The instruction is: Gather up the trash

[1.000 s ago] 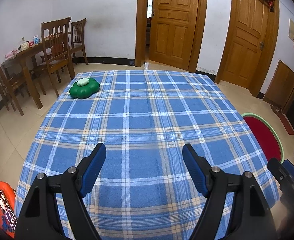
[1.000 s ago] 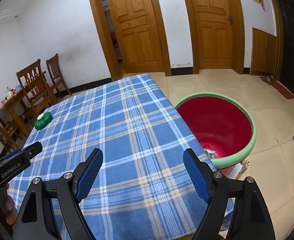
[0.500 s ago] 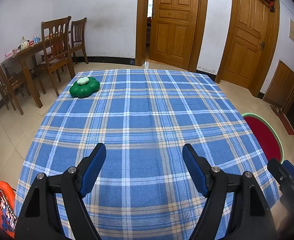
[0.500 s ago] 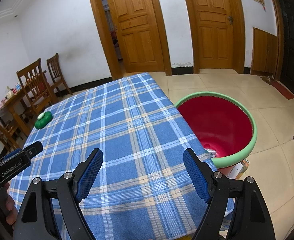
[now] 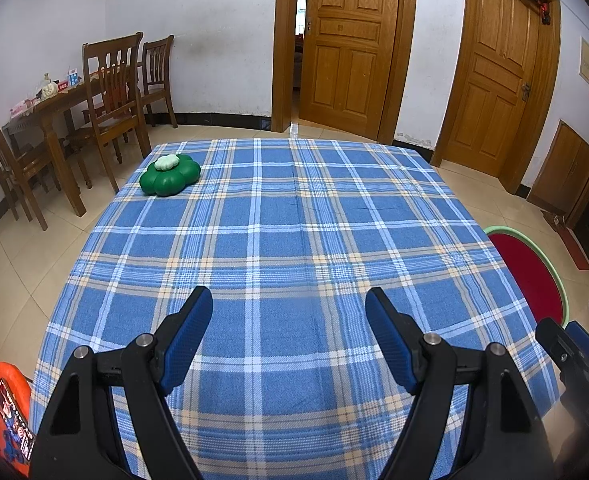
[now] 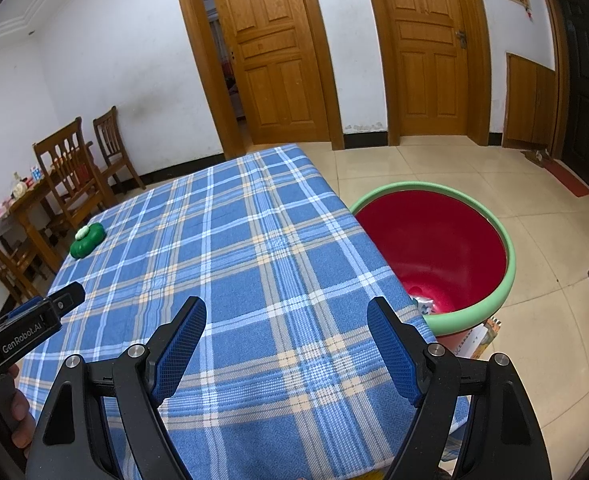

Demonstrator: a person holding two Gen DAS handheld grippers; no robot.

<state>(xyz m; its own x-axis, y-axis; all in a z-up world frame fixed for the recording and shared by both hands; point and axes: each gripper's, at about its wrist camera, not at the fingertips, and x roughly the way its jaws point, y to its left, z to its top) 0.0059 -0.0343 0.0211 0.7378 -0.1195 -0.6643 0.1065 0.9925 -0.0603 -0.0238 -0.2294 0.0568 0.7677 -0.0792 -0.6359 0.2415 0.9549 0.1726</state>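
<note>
Both claws gape; red bin (image 6: pixel 446 248) beside right claw (image 6: pixel 286 344).

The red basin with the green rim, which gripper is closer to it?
Right. The right gripper hovers by the table edge beside the red basin; the left gripper sits farther along the table, away from it.

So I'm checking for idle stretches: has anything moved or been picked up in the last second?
No visible change. Both the left gripper and right gripper hang open and empty over the table; the green toy and the bin sit as before.
</note>
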